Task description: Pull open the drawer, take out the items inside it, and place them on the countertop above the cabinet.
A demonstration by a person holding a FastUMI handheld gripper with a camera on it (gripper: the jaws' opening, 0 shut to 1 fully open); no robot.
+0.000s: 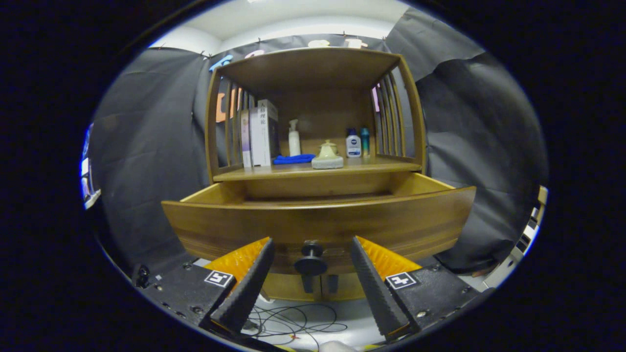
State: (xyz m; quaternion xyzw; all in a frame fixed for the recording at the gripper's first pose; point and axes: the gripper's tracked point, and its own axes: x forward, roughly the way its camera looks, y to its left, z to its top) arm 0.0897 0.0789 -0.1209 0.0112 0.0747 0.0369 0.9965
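Fingers (268, 244) spread level, flanking drawer (318, 222) knob (311, 259), untouched

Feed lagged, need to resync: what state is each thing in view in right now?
drawer: pulled open, contents hidden behind its front.
knob: between the fingers, not gripped.
gripper: open.
books: upright on countertop.
pump bottle: upright.
blue cloth: lying flat.
lower doors: shut.

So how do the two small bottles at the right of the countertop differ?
The left bottle is white with a dark cap, squat and wide; the right bottle is teal, slimmer and a little taller. Both stand upright, side by side, beyond the open drawer. The open gripper flanks the knob.
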